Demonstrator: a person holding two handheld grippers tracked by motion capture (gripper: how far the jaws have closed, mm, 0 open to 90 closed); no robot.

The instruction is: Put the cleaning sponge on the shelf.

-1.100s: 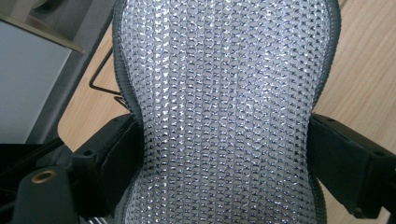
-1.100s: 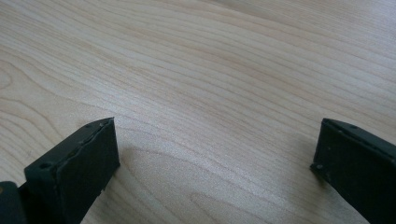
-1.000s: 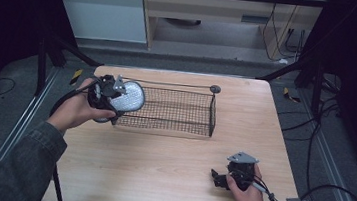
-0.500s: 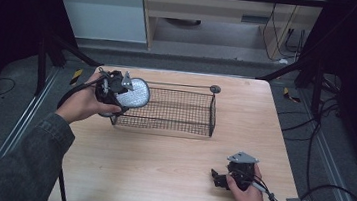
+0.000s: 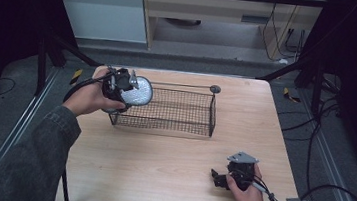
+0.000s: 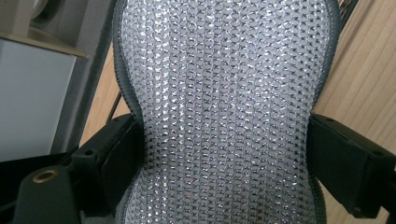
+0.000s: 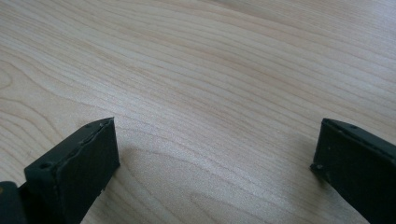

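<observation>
Silver-grey, glittering weave with a darker rim: marks the mesh pad [image 5: 138,95] as the thing in hand. Shows it raised off the desk [image 5: 158,174] and held on edge at the left end of the black wire basket [image 5: 184,126], about level with the basket's rim. Pinches it across the waist with the left claw [image 5: 128,88], jaws drawn narrow onto both edges, with the grey rim bowed inward at each jaw in the left gripper view [image 6: 224,112].

Leaves the right claw [image 5: 216,178] idle near the front right of the desk, well apart from the basket. Confirms in the right gripper view a wide-spread right claw [image 7: 215,163] with nothing but bare wood grain between the jaws.

Suggests, as a judgement, a task past its midpoint: pickup and carry done, pad brought to the basket. Remaining, presumably: lowering into the basket, release, withdrawal of the left hand [image 5: 88,102].

Cannot settle whether the pad hangs over the basket's inside or just beside its left wall, nor whether pad and wire touch. Cuts off the pad's top and bottom in the left gripper view. Hides part of the pad behind the left claw in the high view. Leaves unclear the small dark knob [image 5: 215,89] at the basket's far right corner.
</observation>
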